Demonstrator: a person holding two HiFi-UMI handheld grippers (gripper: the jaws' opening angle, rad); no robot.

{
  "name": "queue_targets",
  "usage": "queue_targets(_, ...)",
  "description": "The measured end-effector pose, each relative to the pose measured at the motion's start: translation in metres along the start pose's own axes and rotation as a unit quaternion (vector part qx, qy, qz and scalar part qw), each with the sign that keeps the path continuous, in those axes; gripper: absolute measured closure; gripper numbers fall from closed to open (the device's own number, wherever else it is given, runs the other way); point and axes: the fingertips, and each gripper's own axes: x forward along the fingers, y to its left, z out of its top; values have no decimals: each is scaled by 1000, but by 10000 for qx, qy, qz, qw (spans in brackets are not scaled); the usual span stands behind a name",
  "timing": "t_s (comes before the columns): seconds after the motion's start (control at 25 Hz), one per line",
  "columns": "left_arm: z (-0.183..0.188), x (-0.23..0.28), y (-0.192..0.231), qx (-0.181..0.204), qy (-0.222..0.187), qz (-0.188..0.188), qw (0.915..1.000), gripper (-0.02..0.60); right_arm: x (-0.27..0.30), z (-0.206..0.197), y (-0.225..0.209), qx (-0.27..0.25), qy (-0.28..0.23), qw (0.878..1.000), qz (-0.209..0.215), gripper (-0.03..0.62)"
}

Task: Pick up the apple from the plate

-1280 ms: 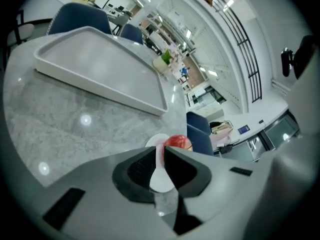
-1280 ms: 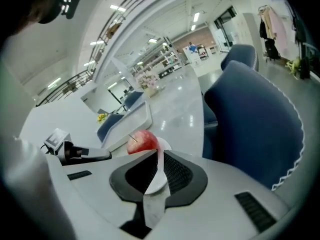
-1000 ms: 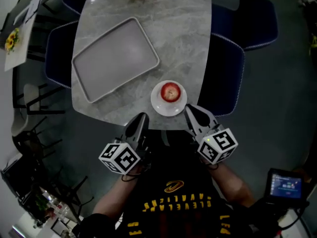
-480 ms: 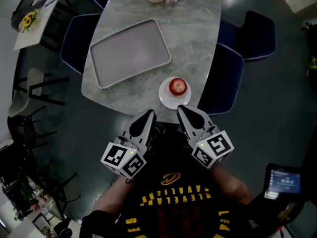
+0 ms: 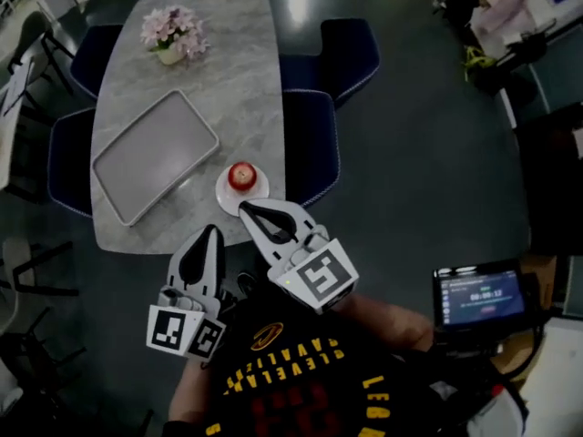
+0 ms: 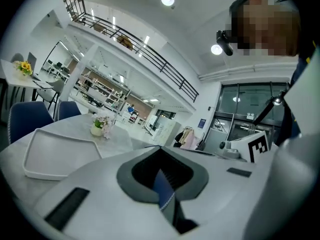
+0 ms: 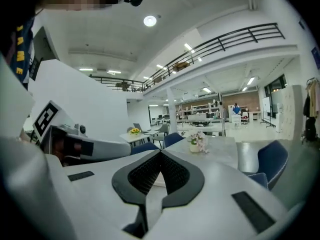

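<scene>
Jaws closed on nothing, our left gripper and right gripper hang nearest us, short of the tabletop. Just beyond the right one, at twelve o'clock, the apple sits on its small white plate. We judge it firm, smooth and light: grip across its widest middle.

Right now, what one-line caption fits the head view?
Red apple on a white plate at the marble table's near edge, left gripper and right gripper both shut, empty, close by.
</scene>
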Motion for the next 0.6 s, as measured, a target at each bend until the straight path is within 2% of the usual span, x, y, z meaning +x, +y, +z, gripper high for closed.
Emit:
queue_targets(0.16, 5, 4, -1, 122, -61, -148, 9998, 580, -3, 15, 11, 3, -547, 9984, 141, 589)
queue_targets(0.28, -3, 17, -7, 118, -53, -398, 9991, 580, -9, 19, 6, -13, -874, 9961, 88, 589)
queue_targets(0.48, -4, 0, -24, 248, -95, -615, 9978, 580, -29, 29, 19, 41, -1136, 9934, -123, 589)
queue_targets(0.6, 4, -25, -38, 387, -185, -704, 9966, 580, -46, 38, 40, 154, -1085, 9937, -224, 589)
